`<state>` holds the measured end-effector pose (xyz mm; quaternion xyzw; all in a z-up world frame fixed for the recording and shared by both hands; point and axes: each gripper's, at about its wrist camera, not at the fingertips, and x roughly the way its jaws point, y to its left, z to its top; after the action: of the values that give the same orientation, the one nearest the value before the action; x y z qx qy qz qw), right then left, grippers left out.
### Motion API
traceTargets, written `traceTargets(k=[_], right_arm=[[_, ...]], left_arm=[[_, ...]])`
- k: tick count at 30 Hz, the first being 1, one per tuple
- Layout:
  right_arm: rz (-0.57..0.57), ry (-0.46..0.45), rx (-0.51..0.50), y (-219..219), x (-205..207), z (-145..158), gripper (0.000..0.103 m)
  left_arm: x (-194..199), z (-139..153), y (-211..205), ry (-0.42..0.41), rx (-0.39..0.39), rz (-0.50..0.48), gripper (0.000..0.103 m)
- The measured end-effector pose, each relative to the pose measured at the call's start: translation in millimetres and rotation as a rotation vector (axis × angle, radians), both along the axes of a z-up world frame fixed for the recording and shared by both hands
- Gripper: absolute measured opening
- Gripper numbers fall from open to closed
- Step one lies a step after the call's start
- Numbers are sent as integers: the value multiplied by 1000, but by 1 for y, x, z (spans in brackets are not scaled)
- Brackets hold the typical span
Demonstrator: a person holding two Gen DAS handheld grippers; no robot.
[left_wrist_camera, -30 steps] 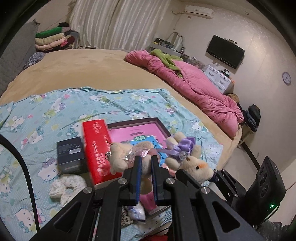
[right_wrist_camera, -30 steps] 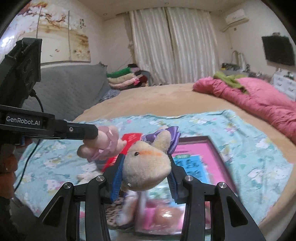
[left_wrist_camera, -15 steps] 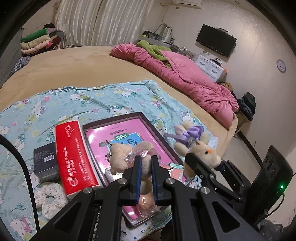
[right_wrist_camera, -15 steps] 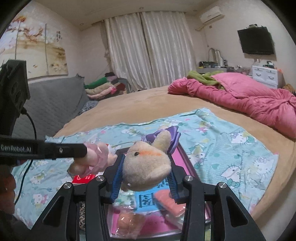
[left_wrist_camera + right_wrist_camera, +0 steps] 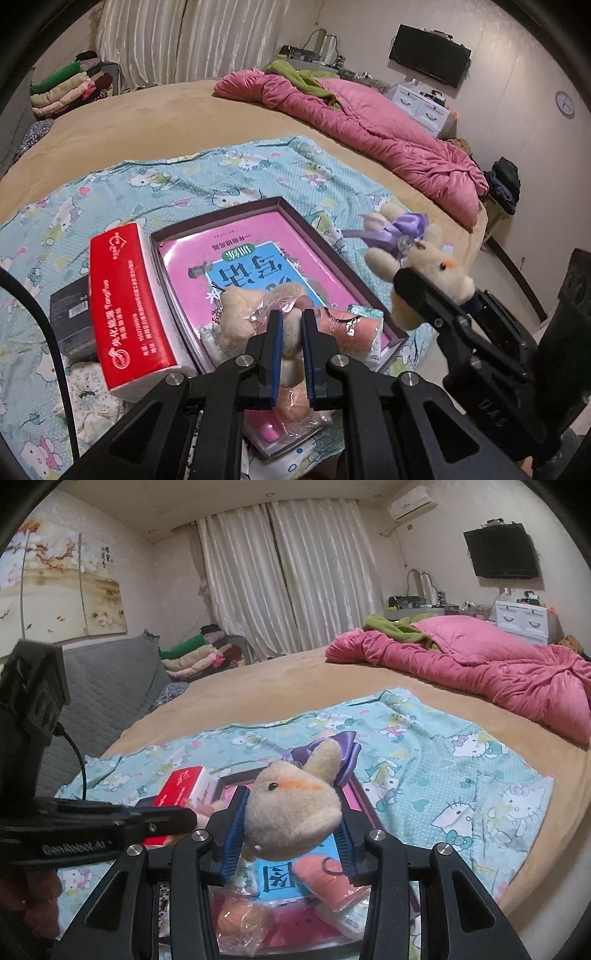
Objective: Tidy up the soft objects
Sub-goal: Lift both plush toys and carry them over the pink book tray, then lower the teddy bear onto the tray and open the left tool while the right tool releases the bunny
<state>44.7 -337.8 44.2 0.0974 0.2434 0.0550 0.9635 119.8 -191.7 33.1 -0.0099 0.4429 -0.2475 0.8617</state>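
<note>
Over the near edge of the bed, where a Hello Kitty sheet [image 5: 229, 177] is spread, both grippers carry plush toys above an open shallow box [image 5: 332, 254] lined with a pink booklet. The left gripper [image 5: 291, 332] is pinched nearly shut on a small cream plush wearing a crinkly pink wrap [image 5: 255, 314], holding it by a narrow part of its body just over the box's near end. The right gripper [image 5: 291, 834] stands at a middling width, its blue pads pressed into both sides of a beige plush bunny with a purple bow [image 5: 295, 805], held by the head over the box's near right corner. Both toys look light and squashy; the fur gives under the pads, so I'd judge a grip on the thicker head or torso safer than on a limb or a ribbon, which could slip free. A red tissue pack [image 5: 129, 302] lies against the box's left side, with a small black box [image 5: 70, 317] beyond it. Inside the box's near end sit wrapped peach-coloured soft pieces [image 5: 325, 882].
</note>
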Motion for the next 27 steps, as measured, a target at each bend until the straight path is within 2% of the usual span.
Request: traceTargets(k=[9, 27], right_arm=[[0, 29, 3, -4, 5, -9, 44], [10, 82, -4, -5, 13, -23, 44]], left_arm=[[3, -25, -8, 25, 38, -13, 10], [5, -49, -9, 69, 51, -22, 10]])
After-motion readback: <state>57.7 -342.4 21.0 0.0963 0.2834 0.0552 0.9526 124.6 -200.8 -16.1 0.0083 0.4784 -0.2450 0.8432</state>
